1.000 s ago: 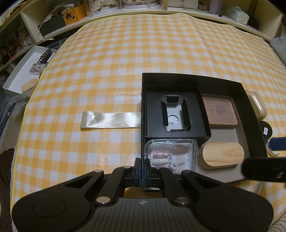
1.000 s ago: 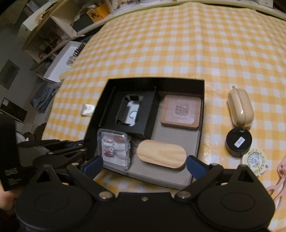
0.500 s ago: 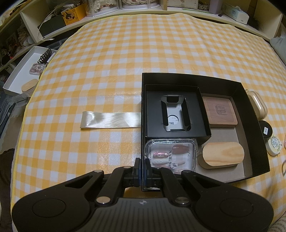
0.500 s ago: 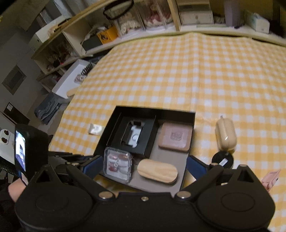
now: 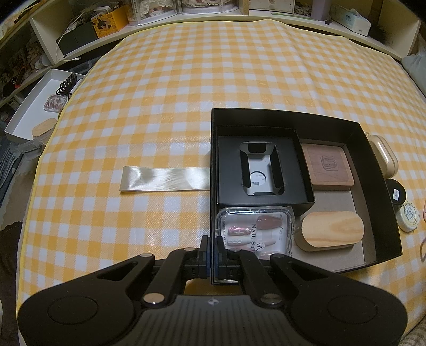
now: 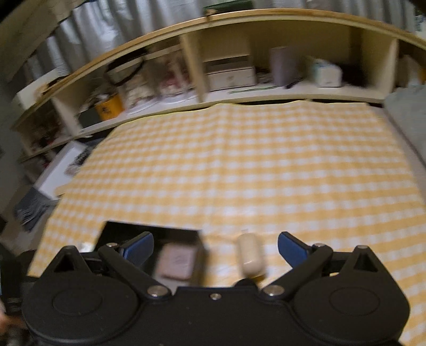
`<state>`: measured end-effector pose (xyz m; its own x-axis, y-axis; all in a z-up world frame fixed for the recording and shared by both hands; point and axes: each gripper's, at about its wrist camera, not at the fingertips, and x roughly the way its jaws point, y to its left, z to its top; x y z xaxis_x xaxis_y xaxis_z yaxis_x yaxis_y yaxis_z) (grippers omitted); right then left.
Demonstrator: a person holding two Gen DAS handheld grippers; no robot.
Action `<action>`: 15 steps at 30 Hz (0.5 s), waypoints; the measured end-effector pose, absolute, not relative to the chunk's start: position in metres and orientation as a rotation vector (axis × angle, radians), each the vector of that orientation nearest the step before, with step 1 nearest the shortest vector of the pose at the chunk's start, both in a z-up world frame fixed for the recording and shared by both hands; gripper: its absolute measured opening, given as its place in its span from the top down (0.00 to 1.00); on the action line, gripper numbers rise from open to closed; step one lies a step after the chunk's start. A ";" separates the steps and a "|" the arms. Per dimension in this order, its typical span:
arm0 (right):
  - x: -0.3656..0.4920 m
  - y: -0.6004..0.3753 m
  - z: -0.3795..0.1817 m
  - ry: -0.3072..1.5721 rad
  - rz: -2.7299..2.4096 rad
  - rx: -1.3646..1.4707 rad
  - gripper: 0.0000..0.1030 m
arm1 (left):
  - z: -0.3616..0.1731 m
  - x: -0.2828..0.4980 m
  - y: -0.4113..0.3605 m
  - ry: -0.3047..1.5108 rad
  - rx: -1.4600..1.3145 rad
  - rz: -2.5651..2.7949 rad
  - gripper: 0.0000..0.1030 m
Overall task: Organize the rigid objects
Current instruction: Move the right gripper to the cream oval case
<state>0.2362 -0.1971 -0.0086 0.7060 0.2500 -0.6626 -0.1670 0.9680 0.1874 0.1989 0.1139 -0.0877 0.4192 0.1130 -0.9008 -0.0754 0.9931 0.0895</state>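
Four items sit sharp inside the black box [image 5: 306, 117] on the table [image 5: 186, 93] in the left view, where the left gripper [image 5: 212, 255] pinches the box's near wall. The right view, blurred, shows the right gripper [image 6: 215, 246] wide and empty, with what seems a cream case [image 6: 250, 256] beside the box.

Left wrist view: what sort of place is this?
Probably a lived-in home room: a table under a yellow checked cloth, cluttered open shelves behind it, and a black box of small personal items.
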 end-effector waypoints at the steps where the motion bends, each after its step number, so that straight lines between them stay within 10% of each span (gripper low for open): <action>1: 0.239 -0.201 -0.011 0.756 0.211 0.113 0.02 | -0.088 0.199 0.114 1.132 0.037 0.118 0.97; 15: 0.277 -0.209 -0.072 0.764 0.144 -0.018 0.00 | -0.088 0.199 0.113 1.133 0.037 0.118 0.97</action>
